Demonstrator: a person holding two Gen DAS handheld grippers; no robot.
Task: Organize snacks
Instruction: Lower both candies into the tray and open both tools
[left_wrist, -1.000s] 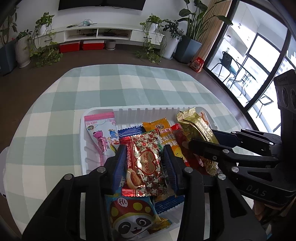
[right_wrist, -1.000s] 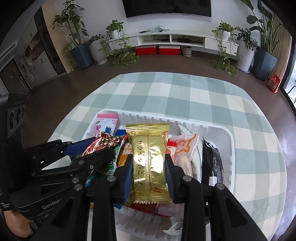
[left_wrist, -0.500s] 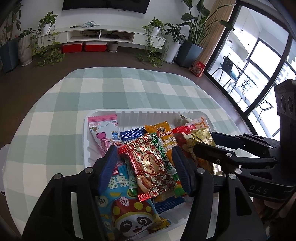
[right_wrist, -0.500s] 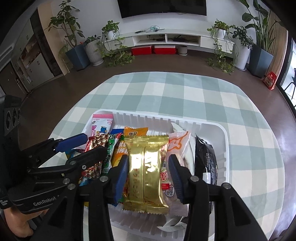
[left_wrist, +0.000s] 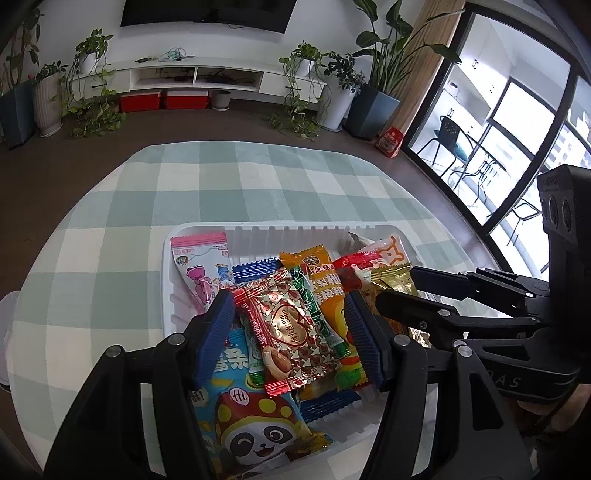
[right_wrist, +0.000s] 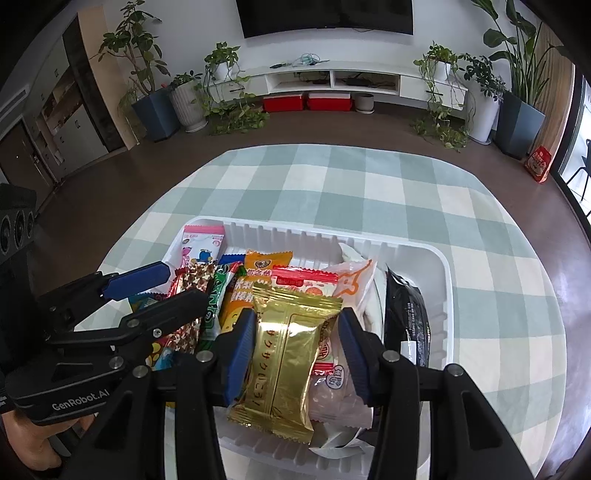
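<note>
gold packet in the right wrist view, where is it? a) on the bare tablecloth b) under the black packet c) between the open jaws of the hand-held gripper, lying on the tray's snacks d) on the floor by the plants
c: the gold packet lies on other snacks in the white tray, between the spread jaws of the right hand-held gripper.

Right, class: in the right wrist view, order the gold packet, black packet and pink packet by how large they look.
1. gold packet, though it lies nearest the camera, so its lead is unsure.
2. black packet.
3. pink packet, farthest away and partly covered.
</note>
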